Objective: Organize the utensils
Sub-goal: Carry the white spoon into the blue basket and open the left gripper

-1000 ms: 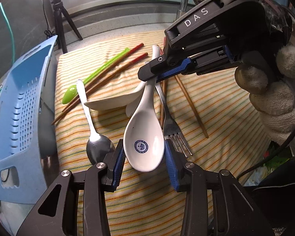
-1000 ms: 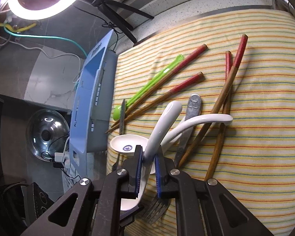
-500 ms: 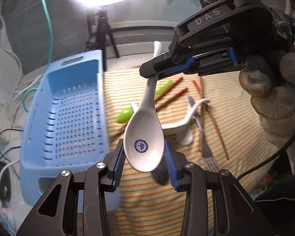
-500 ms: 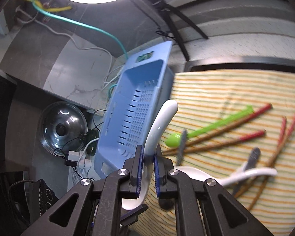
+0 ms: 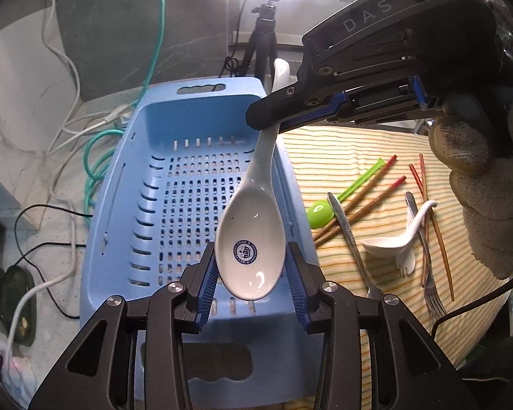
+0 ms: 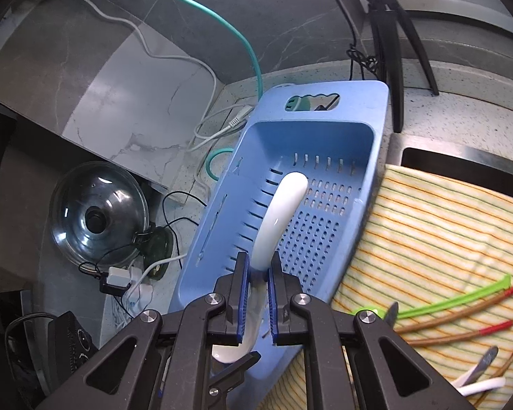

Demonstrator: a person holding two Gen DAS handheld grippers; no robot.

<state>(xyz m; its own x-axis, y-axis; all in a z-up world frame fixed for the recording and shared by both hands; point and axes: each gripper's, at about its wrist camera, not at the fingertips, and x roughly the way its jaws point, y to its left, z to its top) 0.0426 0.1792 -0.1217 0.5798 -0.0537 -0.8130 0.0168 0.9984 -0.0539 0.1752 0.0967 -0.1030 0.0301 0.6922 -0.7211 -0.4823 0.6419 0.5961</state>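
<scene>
White ceramic soup spoon point(image 5: 249, 239) held in the air by both grippers above the blue perforated basket point(image 5: 174, 184).

Its bowl, printed with a round blue logo, sits between the blue pads of the left gripper point(image 5: 251, 287), which press on its two sides; its handle rises to the right gripper point(image 5: 273, 116), carried in a gloved hand point(image 5: 482, 184), whose narrow jaws are clamped on the handle, also seen in the right wrist view point(image 6: 258, 294). The basket lies on the speckled counter beside a striped cloth point(image 5: 342, 150). On the cloth rest a green plastic spoon point(image 5: 319, 213), red-tipped wooden chopsticks point(image 5: 369, 201), a metal spoon point(image 5: 347, 235), a second white soup spoon point(image 5: 393, 246) and a fork point(image 5: 427, 273). A glass pot lid point(image 6: 97, 215) sits left of the basket among cables.
</scene>
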